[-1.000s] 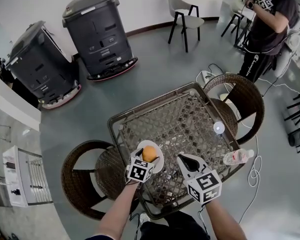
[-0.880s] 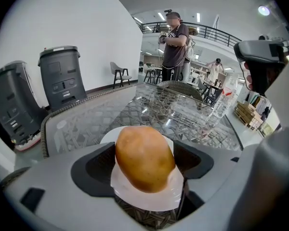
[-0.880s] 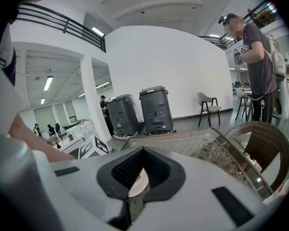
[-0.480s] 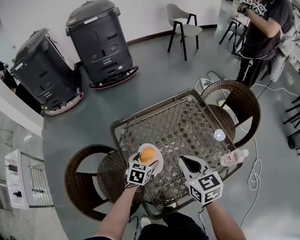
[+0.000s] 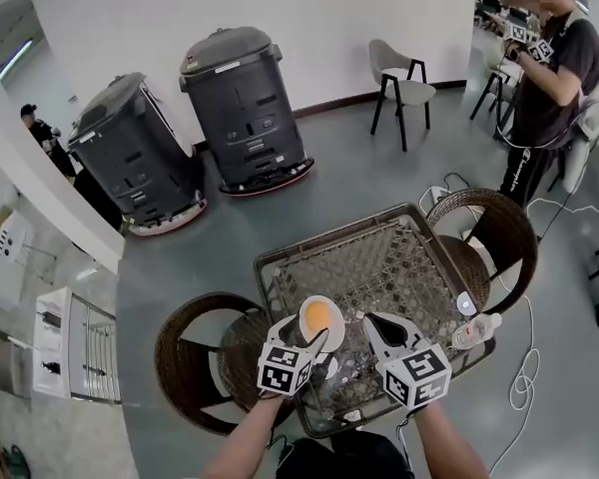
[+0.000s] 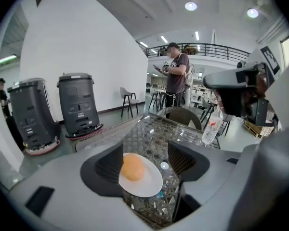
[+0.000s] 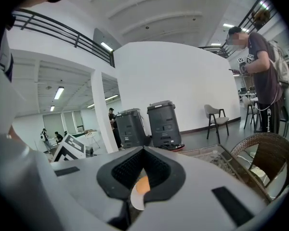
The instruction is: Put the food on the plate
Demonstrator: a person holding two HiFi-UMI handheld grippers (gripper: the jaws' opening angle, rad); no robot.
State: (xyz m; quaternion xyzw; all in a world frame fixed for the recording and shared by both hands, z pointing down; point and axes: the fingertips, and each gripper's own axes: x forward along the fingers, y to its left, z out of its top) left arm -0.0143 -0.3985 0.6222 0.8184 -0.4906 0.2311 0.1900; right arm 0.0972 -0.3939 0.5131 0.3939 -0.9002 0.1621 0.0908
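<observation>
Lifting back from the plate is the change here. A second ago the tips of the left gripper (image 5: pixel 309 337) were right at the food; now they sit higher, off the plate's 7 o'clock edge. Its jaws stand apart, having just been closing a little from their widest. Nothing is pressed between them: in the left gripper view the plate and food only show through the gap, lying on the table beyond. The right gripper (image 5: pixel 374 319), at the plate's 4 o'clock, has its jaws together at the tips and carries nothing, as in the earlier pictures. It too has come up off the table.

I judge that the release is done and the food delivered, so only pulling the tools clear seems left.

The food (image 5: pixel 317 315) is a smooth, rounded orange lump, perhaps a bun or a small fruit; I cannot tell which. It looks whole and settled, resting toward the 9 o'clock side of the plate as the left gripper view shows it. The plate (image 6: pixel 151 184) is plain white and shallow, and lies flat near the 6 o'clock edge of the glass-topped woven table (image 5: pixel 379 267).

Farther out, a clear bottle (image 5: pixel 476 329) lies on its side at the table's 4 o'clock corner. Wicker chairs (image 5: pixel 504 230) stand at its 2 and 8 o'clock. Beyond them are two dark wheeled machines (image 5: pixel 245 108) at 11 o'clock and a person (image 5: pixel 549 78) standing at 1 o'clock.
</observation>
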